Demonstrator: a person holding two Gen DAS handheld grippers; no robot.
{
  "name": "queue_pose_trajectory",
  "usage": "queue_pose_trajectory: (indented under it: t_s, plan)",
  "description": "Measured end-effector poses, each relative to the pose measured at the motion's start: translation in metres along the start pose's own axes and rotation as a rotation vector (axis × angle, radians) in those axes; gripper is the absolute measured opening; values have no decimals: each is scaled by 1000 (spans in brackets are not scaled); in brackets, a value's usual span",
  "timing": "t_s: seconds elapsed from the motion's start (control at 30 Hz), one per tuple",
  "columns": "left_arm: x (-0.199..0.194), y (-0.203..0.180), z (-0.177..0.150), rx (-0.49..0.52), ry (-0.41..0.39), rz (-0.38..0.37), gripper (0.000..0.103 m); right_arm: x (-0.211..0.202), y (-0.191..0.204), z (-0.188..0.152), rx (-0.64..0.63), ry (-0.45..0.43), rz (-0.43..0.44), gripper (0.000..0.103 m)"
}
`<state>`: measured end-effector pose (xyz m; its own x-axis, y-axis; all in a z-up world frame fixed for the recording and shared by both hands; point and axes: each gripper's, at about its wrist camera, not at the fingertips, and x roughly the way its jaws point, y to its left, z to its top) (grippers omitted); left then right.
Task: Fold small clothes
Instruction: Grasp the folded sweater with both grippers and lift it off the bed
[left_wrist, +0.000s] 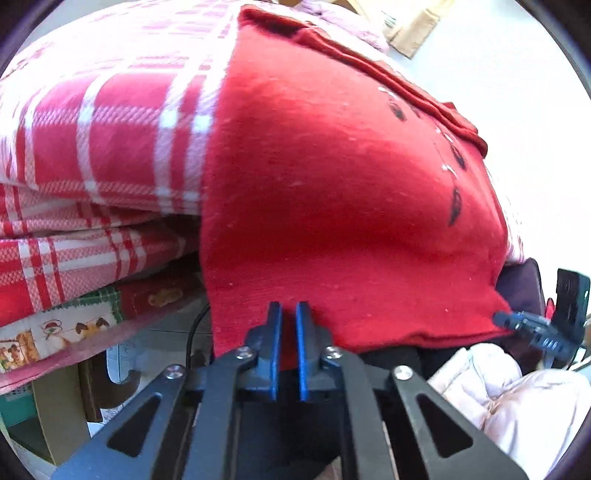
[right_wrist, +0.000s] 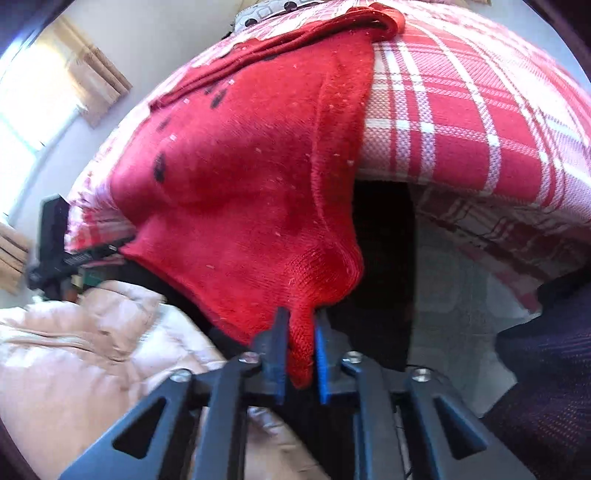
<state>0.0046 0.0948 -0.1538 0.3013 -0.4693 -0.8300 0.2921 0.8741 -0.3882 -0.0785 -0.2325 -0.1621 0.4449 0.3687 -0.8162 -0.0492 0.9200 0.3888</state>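
Left gripper (left_wrist: 289, 314) and right gripper (right_wrist: 301, 321) both pinching hem of red sweater (left_wrist: 332, 192), draped over plaid blanket (left_wrist: 110, 140).

Red-and-white checked blanket (left_wrist: 110, 122), cartoon-dog print cloth (left_wrist: 55, 332) beneath it, pale pink quilted jacket (right_wrist: 74, 332), cardboard box (left_wrist: 413, 26)

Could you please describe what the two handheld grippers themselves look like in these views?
Both the left gripper and right gripper match: flat blue fingers in black mounts, black linkage bars with triangular cutouts, and silver screw heads at the pivots. No sleeves or markings show.
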Motion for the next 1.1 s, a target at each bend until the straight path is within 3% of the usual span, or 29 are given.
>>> queue_pose_trajectory:
  t_s: [0.07,0.17,0.2,0.27,0.33,0.4,0.43,0.6,0.67,0.8,0.93,1.1]
  plan:
    - [-2,-6,-1,7,-1,15,7,-11,0,3,16,-33,68,9]
    - [-9,-5,-2,-8,1,12,7,-22,2,7,17,-58,94,9]
    - [-9,-3,-1,-18,-4,20,12,-22,3,7,9,-57,84,9]
    - [-8,15,14,-44,-19,42,24,-20,4,5,-19,-49,23,9]
    - [-10,30,19,-82,-32,34,58,-20,0,3,1,-56,28,9]
    - [-7,36,17,-99,-26,43,78,-25,-7,3,39,-75,56,9]
    - [-6,40,14,-109,-11,53,81,-29,-11,3,56,-94,65,9]
    - [11,44,5,-157,60,18,80,-41,-12,4,62,-130,79,9]
    - [13,50,3,-218,64,-46,75,-39,-11,2,58,-120,80,9]
    - [16,61,-2,-327,89,-186,45,-34,-11,1,60,-106,72,9]
    - [7,43,1,-257,50,-170,15,-33,-12,2,67,-107,70,9]
    - [-2,27,10,-228,21,-134,14,-37,-13,2,75,-128,87,9]
